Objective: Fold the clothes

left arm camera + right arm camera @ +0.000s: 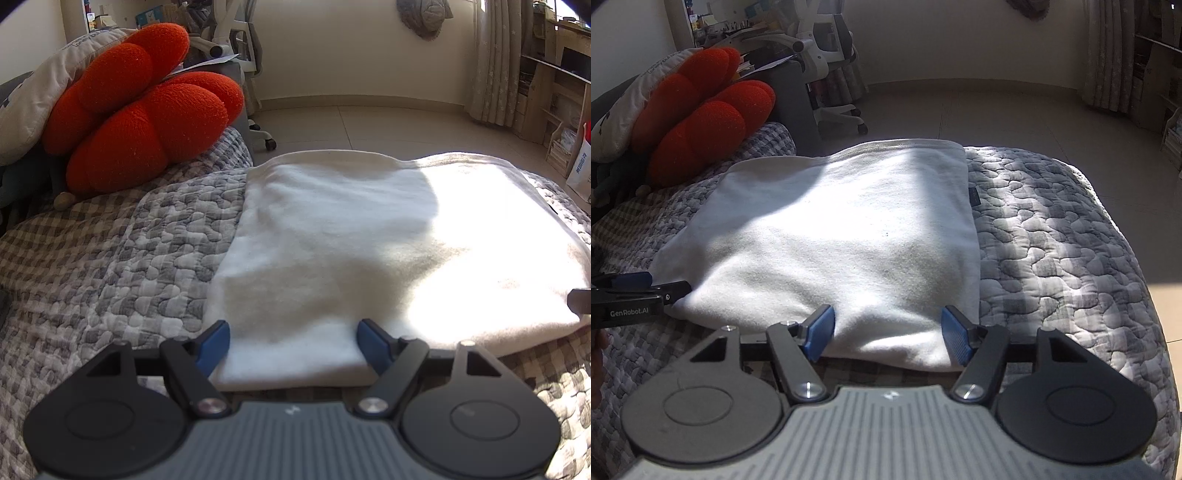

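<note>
A white garment (pixel 332 236) lies folded into a flat rectangle on the grey quilted bed cover (pixel 110 258). My left gripper (pixel 293 341) is open at the garment's near left corner, and its blue pads stand apart on either side of the cloth edge without pressing it. From the right wrist view the same white garment (pixel 842 236) fills the middle. My right gripper (pixel 888 334) is open over its near right edge, with the pads clear of the cloth. The left gripper (pixel 628 291) shows at the far left of that view.
A red knotted cushion (pixel 140 110) and a white pillow (pixel 33 99) lie at the back left of the bed. Beyond the bed are a tiled floor (pixel 369 125), an office chair (pixel 827 55), curtains (pixel 491 62) and shelves (pixel 554 92). The quilt (pixel 1052 240) drops off at the right.
</note>
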Action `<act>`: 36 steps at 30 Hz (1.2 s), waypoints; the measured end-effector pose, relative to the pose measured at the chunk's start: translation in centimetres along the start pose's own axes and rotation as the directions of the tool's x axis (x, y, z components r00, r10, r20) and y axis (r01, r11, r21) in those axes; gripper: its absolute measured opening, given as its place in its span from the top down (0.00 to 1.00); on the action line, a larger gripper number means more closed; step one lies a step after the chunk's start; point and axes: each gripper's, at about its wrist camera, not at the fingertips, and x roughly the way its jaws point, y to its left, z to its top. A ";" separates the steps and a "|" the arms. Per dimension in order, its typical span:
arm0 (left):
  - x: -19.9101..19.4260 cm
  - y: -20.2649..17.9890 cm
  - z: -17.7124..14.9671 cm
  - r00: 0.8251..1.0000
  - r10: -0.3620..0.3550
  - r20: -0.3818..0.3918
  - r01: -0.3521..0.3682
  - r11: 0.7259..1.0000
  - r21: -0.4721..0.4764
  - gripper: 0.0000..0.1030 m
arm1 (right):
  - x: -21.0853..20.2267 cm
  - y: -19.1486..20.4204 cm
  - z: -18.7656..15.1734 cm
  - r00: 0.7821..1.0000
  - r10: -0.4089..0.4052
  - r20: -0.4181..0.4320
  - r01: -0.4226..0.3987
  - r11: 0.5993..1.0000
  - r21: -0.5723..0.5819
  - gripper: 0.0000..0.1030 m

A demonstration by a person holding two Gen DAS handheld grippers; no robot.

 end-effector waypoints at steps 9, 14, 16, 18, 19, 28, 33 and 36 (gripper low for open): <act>-0.2 -0.1 -0.1 1.000 0.012 0.009 -0.012 1.000 0.004 0.24 | -0.7 4.2 -0.7 0.988 0.091 0.123 -0.070 0.984 -0.162 0.36; -0.1 0.0 -0.1 1.000 0.007 0.004 -0.007 1.000 -0.001 0.24 | 1.2 6.8 -1.7 0.994 0.088 0.070 -0.066 0.959 -0.275 0.35; 0.0 0.1 -0.1 1.000 0.002 0.001 -0.002 1.000 -0.006 0.24 | 1.7 8.1 -2.0 0.998 0.035 0.052 -0.015 0.936 -0.351 0.31; -0.1 0.4 0.2 1.000 -0.009 -0.003 0.009 1.000 -0.022 0.24 | 1.6 8.3 -1.5 0.999 0.025 0.035 -0.012 0.938 -0.345 0.31; -0.1 0.6 0.3 1.000 -0.014 -0.004 0.014 0.999 -0.031 0.24 | 1.4 7.9 -1.2 0.998 0.047 0.047 -0.029 0.948 -0.317 0.31; -1.3 0.6 0.8 0.997 -0.012 0.072 0.017 0.998 -0.063 0.24 | 2.0 6.9 -0.6 0.998 0.043 0.039 -0.032 0.971 -0.238 0.31; -0.5 -0.3 -0.1 0.998 -0.013 0.060 0.015 1.000 -0.027 0.23 | 2.0 6.4 -0.2 0.997 0.052 0.065 -0.037 0.977 -0.211 0.31; 0.0 0.0 -1.0 0.998 -0.012 0.070 0.016 0.998 -0.056 0.20 | 2.5 6.2 0.1 0.996 0.056 0.065 -0.042 0.980 -0.194 0.30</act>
